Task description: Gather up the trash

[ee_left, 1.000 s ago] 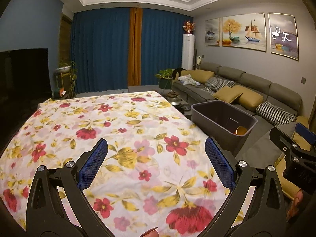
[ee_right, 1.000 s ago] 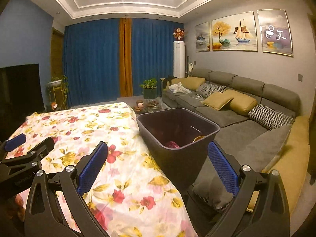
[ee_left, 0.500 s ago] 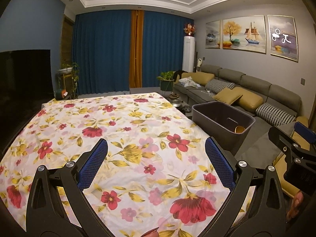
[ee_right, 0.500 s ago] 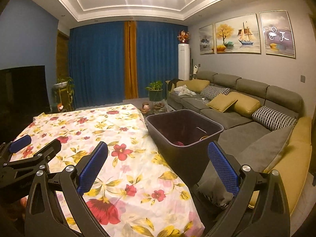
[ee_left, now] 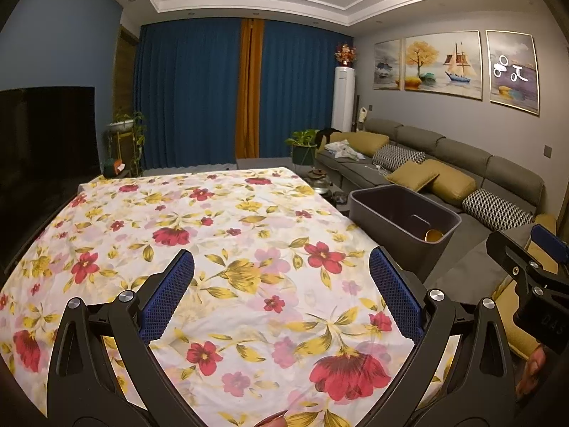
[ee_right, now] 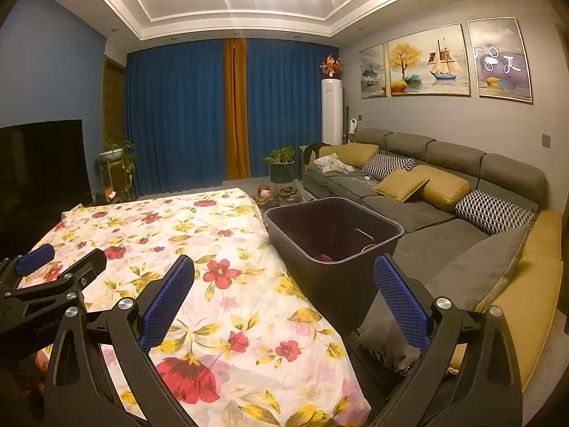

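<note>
So, two grippers here, both with jaws spread wide apart and nothing between them. The left gripper (ee_left: 281, 281) hangs over the floral tablecloth (ee_left: 220, 235) covering the surface, and the right gripper (ee_right: 284, 281) sits over the cloth's right edge with the bin in front of it. Each one also pokes into the other's view: the right one at the right edge of the left camera, the left one at the lower left of the right camera, both cut off by the frame. One dark plastic bin (ee_right: 334, 213) stands just beside the surface, between it and the sofa (ee_right: 444, 220). As for trash, I count two things in the bin: something orange and round (ee_left: 434, 235) against the far wall, and a reddish lump (ee_right: 323, 257) at the bottom. Both are mostly hidden by the rim, so I can't tell what they are. There's also a pale rectangular mark on the inner wall that could be a handle slot, hard to say. Further back: four yellow cushions (ee_right: 402, 183) and two black-and-white patterned ones (ee_right: 494, 210) on the sofa, three paintings (ee_right: 426, 60) on the wall, a dark TV (ee_right: 39, 160) at left, two potted plants, blue curtains (ee_right: 177, 117) with one orange strip. A bit of fingertip shows at the bottom of the left view.
</note>
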Demonstrator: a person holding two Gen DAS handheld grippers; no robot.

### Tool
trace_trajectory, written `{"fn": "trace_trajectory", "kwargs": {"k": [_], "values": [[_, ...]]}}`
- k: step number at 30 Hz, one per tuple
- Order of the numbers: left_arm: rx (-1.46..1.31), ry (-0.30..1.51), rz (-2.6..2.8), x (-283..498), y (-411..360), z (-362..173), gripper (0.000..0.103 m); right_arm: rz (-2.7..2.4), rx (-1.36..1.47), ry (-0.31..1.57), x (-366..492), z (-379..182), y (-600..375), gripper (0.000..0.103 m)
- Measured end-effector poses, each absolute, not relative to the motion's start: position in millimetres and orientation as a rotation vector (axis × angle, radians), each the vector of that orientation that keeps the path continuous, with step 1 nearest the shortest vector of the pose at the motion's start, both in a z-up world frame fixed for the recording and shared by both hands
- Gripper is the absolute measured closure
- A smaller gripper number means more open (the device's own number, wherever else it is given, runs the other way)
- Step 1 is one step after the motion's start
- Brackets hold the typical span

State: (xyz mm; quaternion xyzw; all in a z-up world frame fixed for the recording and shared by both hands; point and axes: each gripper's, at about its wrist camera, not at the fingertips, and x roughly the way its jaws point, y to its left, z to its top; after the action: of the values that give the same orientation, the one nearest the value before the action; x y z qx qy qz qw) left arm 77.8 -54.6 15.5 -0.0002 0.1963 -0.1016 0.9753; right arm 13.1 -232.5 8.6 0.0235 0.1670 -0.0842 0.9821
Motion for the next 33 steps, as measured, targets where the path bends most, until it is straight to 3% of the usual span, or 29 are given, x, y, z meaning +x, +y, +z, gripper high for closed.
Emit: {"fn": "trace_trajectory", "kwargs": {"k": [33], "values": [[-0.005, 0.392, -0.204, 75.1, -52.8, 18.8, 0.006, -0.161, 0.049, 0.335, 15.9, 5.5, -232.0, 0.006]]}}
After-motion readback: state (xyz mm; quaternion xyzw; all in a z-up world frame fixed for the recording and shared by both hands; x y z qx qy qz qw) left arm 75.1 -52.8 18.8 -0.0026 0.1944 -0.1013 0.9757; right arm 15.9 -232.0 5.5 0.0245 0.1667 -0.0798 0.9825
